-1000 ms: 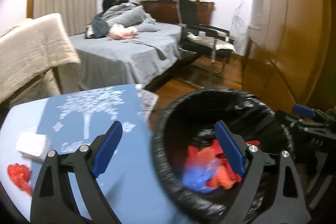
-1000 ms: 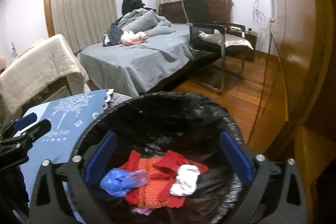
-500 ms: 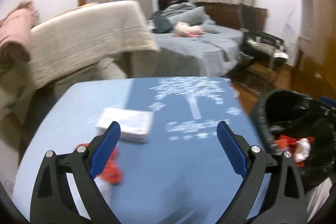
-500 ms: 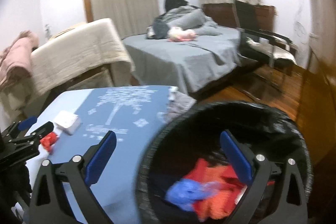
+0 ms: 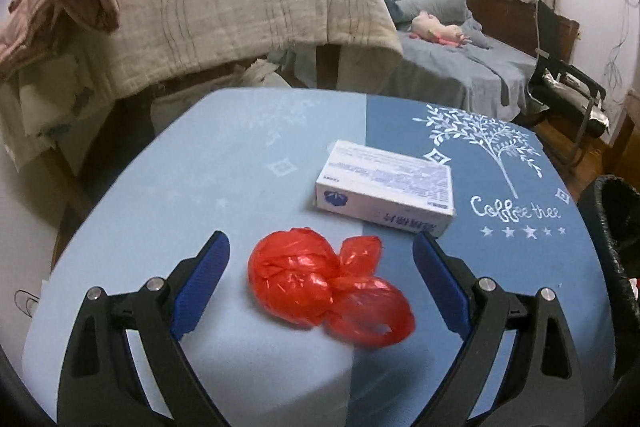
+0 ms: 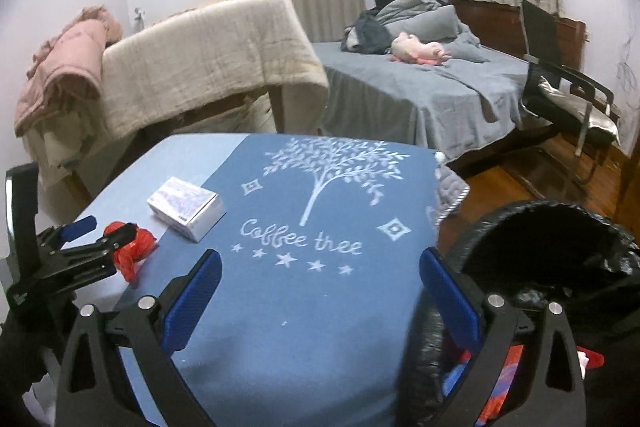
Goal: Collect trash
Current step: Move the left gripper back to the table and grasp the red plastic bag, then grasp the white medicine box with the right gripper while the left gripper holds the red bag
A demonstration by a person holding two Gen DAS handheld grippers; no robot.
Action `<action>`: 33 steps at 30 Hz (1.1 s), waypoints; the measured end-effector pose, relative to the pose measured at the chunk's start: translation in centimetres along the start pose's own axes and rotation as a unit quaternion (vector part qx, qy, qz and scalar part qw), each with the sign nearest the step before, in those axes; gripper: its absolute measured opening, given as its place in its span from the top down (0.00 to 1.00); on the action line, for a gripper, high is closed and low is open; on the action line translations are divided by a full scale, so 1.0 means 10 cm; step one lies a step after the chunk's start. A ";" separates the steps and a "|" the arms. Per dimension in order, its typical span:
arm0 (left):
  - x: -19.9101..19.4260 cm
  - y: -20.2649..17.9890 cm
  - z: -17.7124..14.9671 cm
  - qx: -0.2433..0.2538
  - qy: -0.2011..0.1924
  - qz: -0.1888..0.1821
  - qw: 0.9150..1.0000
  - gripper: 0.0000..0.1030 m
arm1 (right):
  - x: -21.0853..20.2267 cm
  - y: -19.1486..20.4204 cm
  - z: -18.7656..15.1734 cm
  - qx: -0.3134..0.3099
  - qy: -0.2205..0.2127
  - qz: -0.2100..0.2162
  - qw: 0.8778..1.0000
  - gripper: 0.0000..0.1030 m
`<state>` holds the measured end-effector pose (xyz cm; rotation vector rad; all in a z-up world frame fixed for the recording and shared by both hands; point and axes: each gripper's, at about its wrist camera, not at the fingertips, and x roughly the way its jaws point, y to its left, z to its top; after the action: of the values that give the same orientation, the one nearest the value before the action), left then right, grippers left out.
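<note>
Blue worktop (image 5: 248, 187) is slick cloth, so with the left gripper (image 5: 320, 281) fingers spread wide around the red bag (image 5: 326, 287) but not touching, a shallow pinch could squirt it sideways into the white box (image 5: 386, 187); right gripper (image 6: 320, 299) gapes empty by the bin (image 6: 560, 259).

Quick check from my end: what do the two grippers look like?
Both match: black angular frames with triangular cut-outs, silver round bolts at the joints and flat blue pads inside the fingers. Left gripper, right gripper. No cables, markings or sleeves show.
</note>
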<state>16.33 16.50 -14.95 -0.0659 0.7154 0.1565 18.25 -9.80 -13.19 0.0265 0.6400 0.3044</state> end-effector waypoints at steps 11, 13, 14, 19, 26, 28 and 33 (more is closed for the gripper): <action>0.31 0.07 -0.04 -0.011 0.058 -0.039 0.997 0.38 | 0.39 0.18 0.02 -0.015 0.027 0.007 0.999 0.06; 0.32 0.09 -0.04 -0.016 0.061 -0.049 0.997 0.46 | 0.46 0.21 0.04 -0.017 0.030 0.010 0.999 0.06; 0.32 0.10 -0.04 -0.018 0.060 -0.052 0.997 0.50 | 0.50 0.23 0.06 -0.018 0.032 0.012 0.999 0.06; 0.25 0.15 0.02 -0.012 0.037 -0.046 0.998 0.57 | 0.74 0.34 0.14 -0.021 0.041 0.022 0.999 0.06; 0.29 0.36 0.20 -0.011 0.019 -0.012 1.000 0.58 | 1.11 0.49 0.37 -0.026 0.043 0.023 0.998 0.06; 0.32 0.40 0.23 -0.015 0.019 -0.005 1.000 0.58 | 1.23 0.50 0.44 -0.025 0.046 0.020 0.998 0.06; 0.37 0.46 0.28 -0.023 0.018 0.000 1.000 0.58 | 1.51 0.56 0.58 -0.038 0.059 0.012 0.997 0.06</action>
<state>20.14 21.80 -15.25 -0.1118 0.7477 0.1723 31.60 0.29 -16.70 -0.0580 0.7454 0.3545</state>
